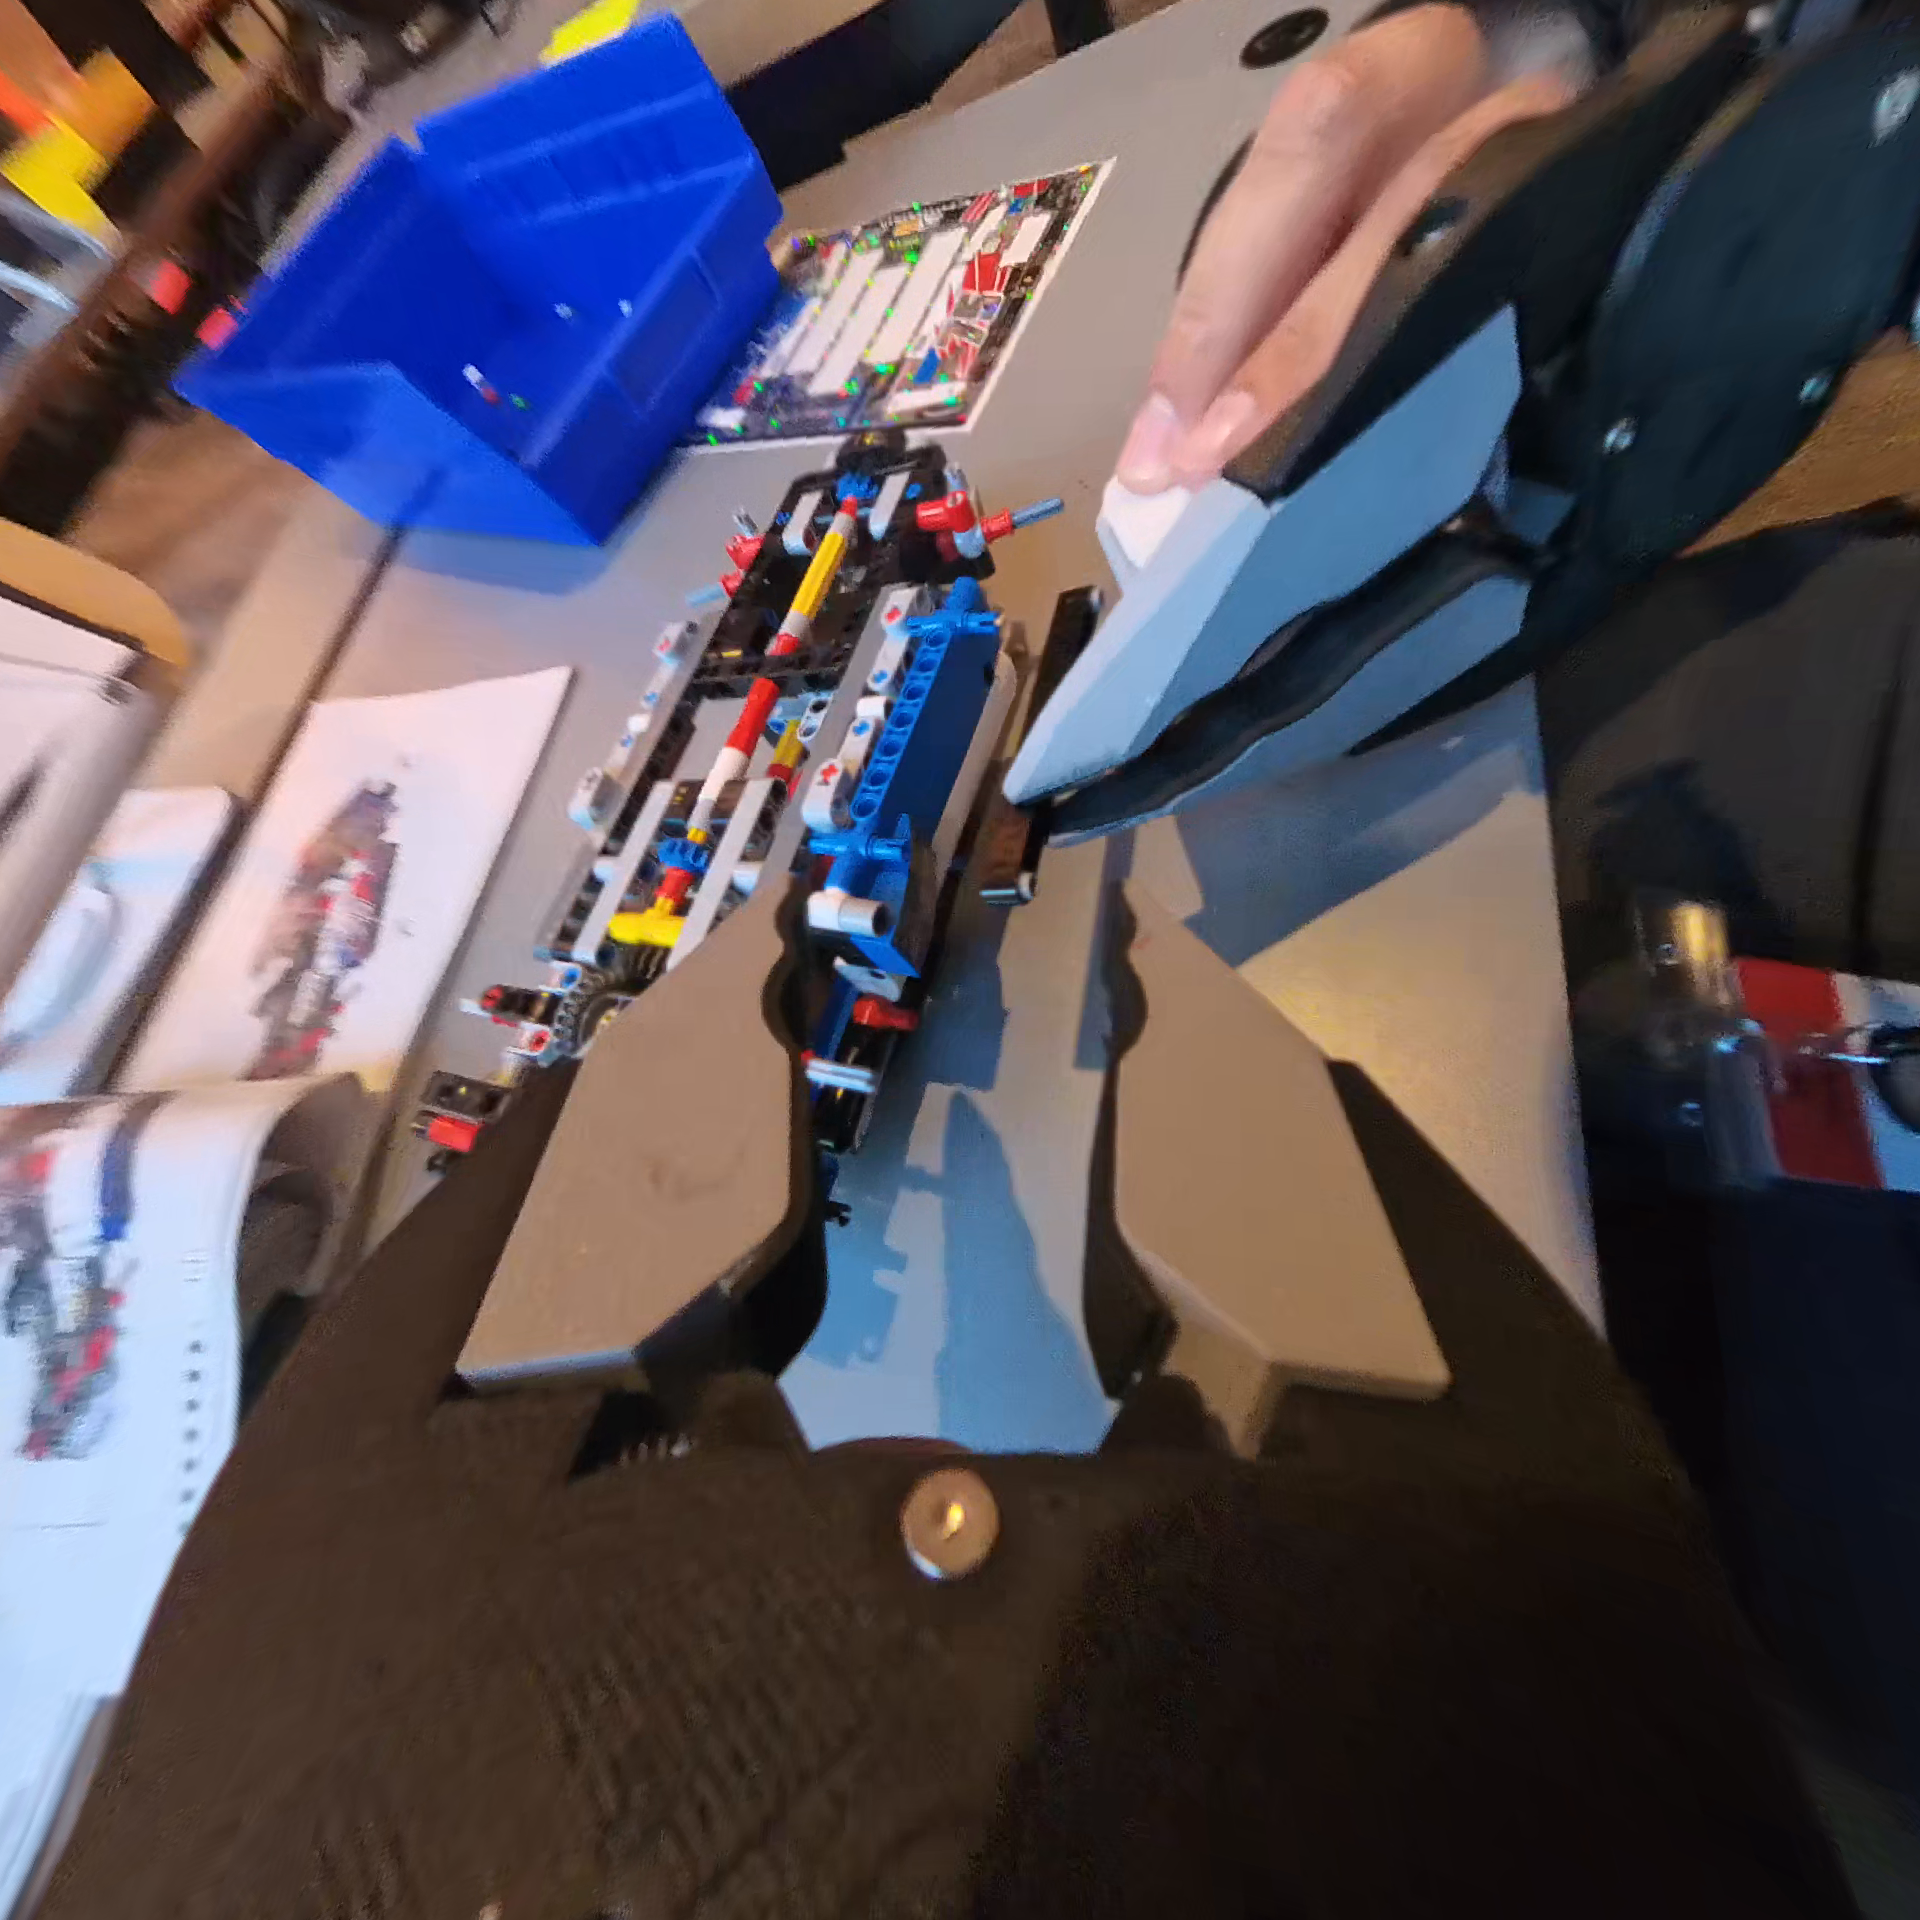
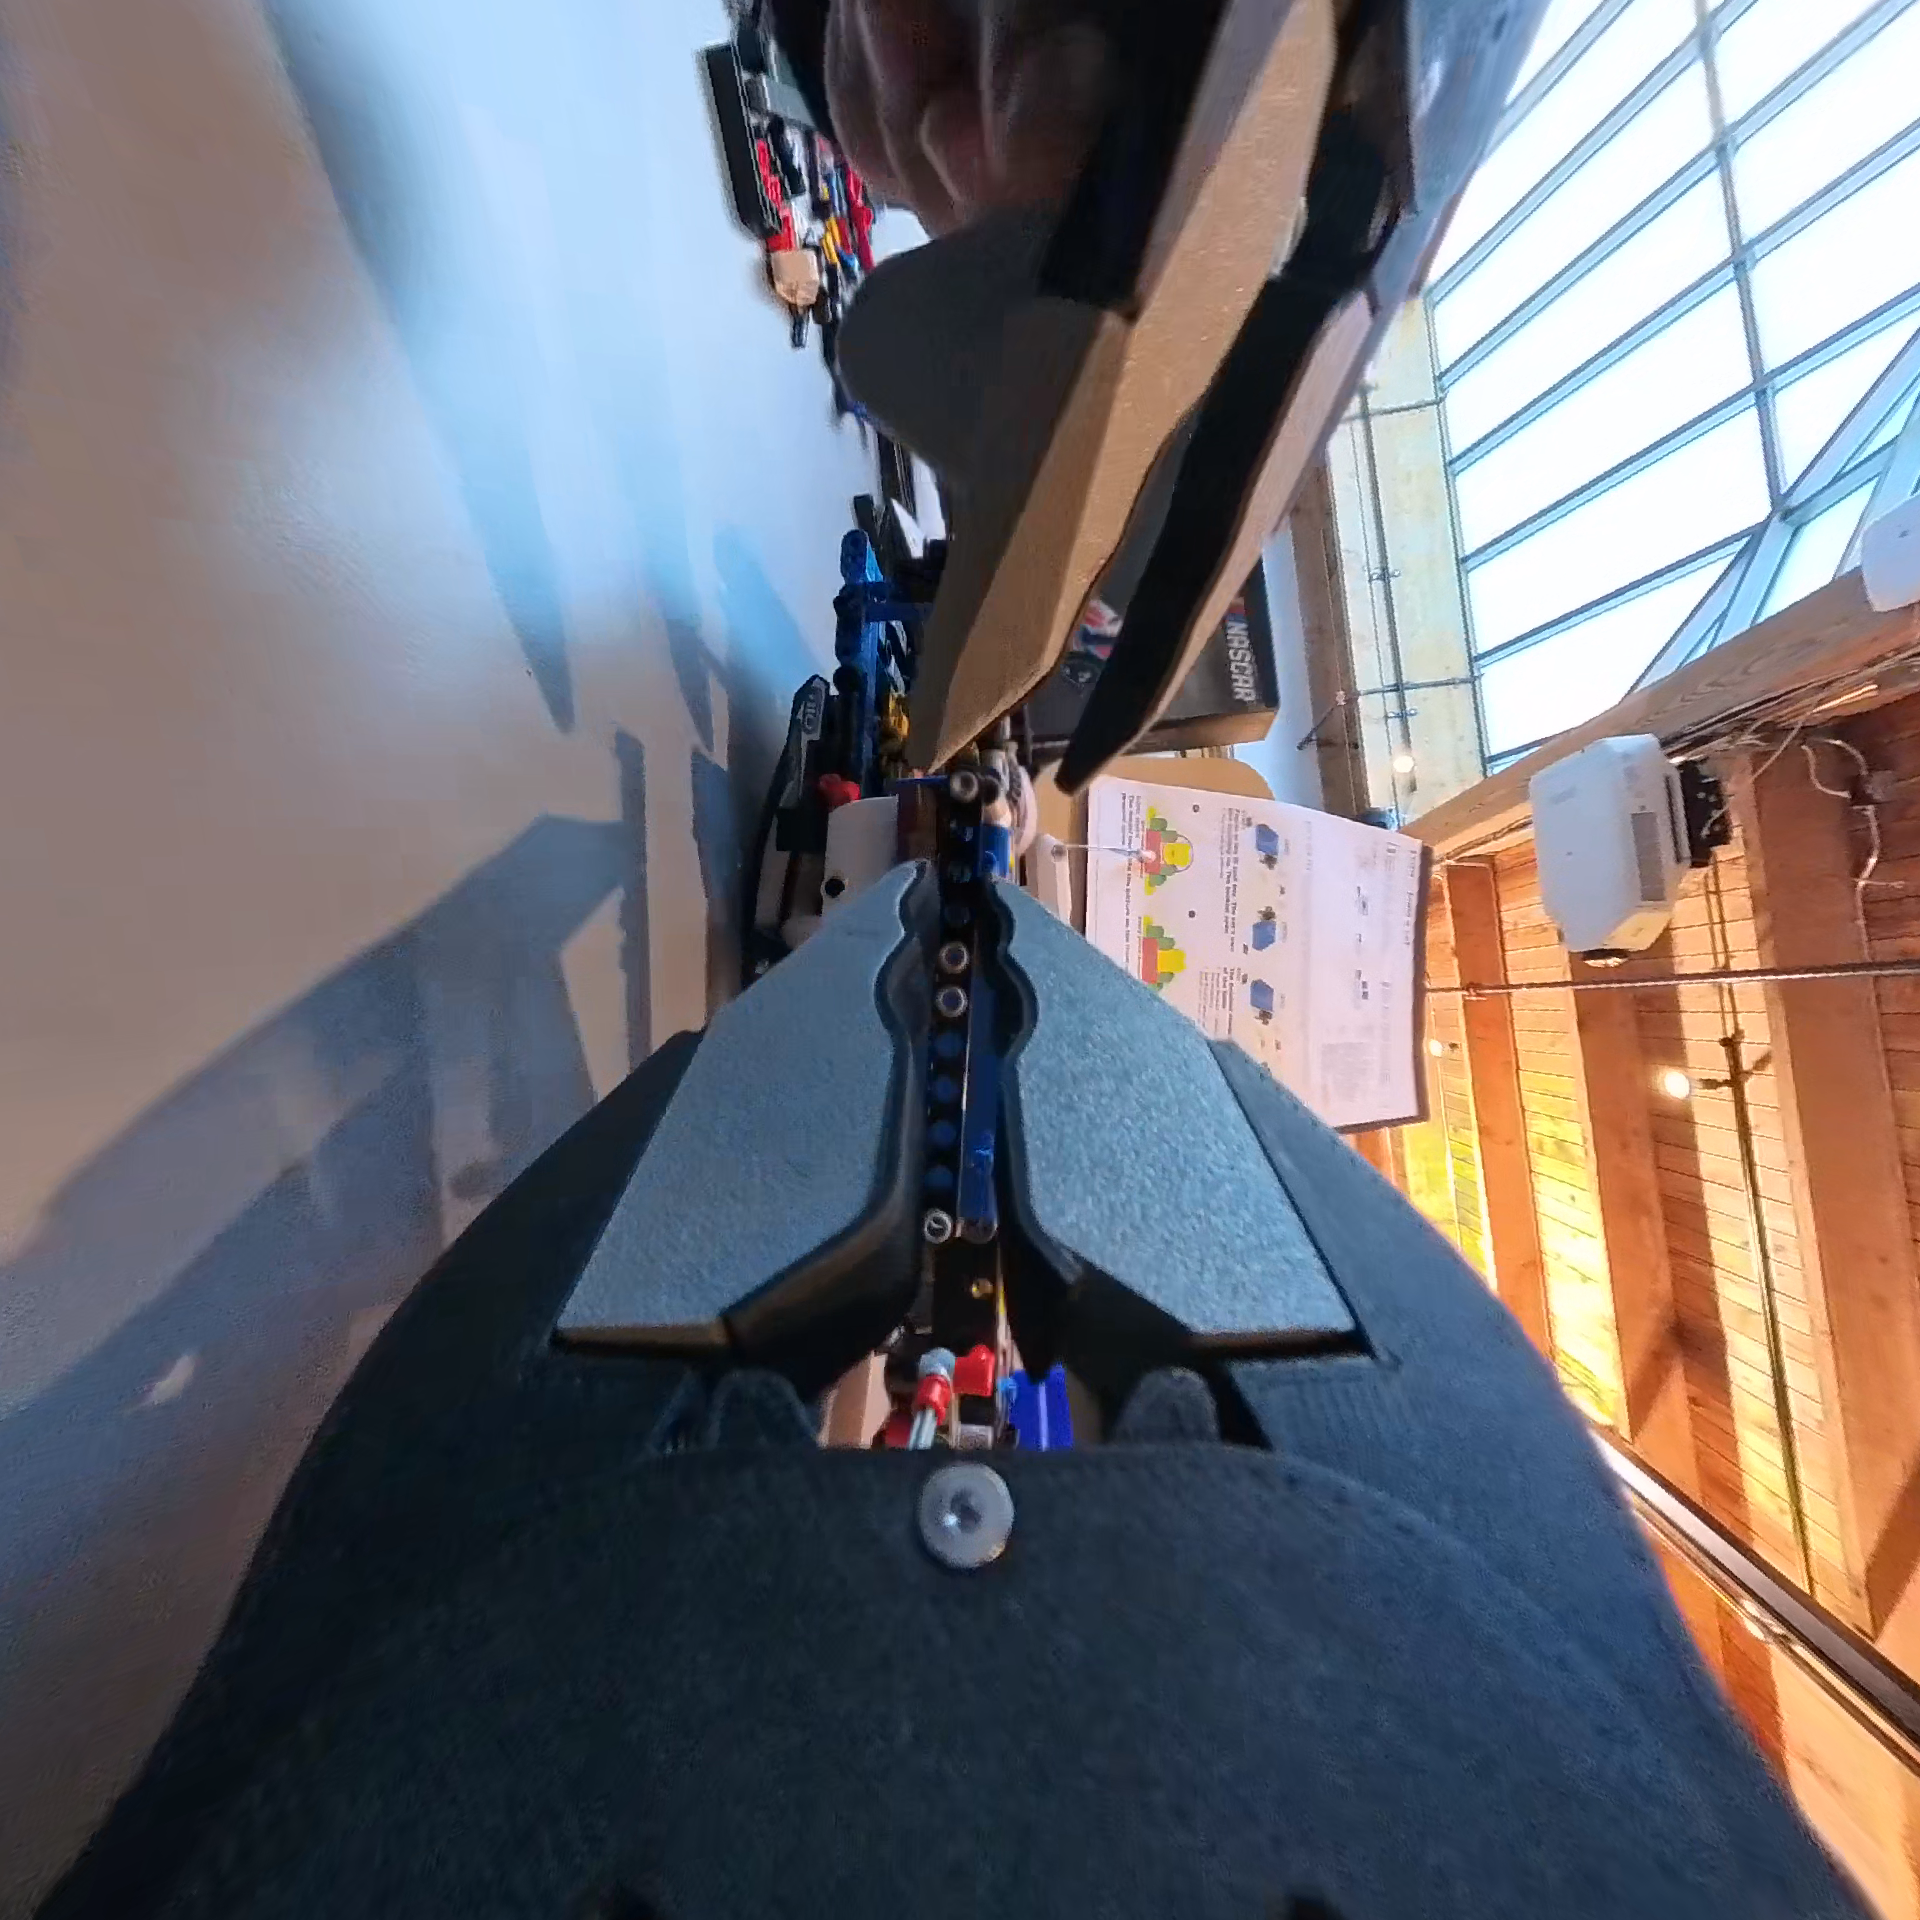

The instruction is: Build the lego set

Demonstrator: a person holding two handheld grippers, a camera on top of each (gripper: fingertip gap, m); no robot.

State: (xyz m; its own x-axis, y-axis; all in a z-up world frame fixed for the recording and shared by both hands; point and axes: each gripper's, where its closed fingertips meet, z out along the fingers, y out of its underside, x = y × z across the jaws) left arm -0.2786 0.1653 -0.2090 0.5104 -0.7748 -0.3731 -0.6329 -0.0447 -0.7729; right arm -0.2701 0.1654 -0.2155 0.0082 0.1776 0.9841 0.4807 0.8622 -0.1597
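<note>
The partly built lego chassis (image 1: 831, 717), black and grey with blue, red and yellow parts, lies lengthwise on the grey table (image 1: 1351, 997). My left gripper (image 1: 956, 914) is open at the chassis's near end. Its left finger (image 1: 675, 1143) covers that end, and the blue side beam (image 1: 914, 727) runs into the gap. My right gripper (image 2: 958, 883) is shut on the chassis's side beam (image 2: 956, 1039), black and blue with a row of holes. It also shows in the left wrist view (image 1: 1039, 810), gripping the chassis's right edge, with a hand (image 1: 1299, 239) on it.
A blue bin (image 1: 499, 312) stands at the back left, with a sticker sheet (image 1: 914, 301) beside it. Open instruction booklets (image 1: 343, 862) lie left of the chassis. A few loose small parts (image 1: 457, 1112) sit near the left finger. A printed sheet (image 2: 1247, 956) shows beyond the right gripper. Less than 4 cm separates the two grippers' tips.
</note>
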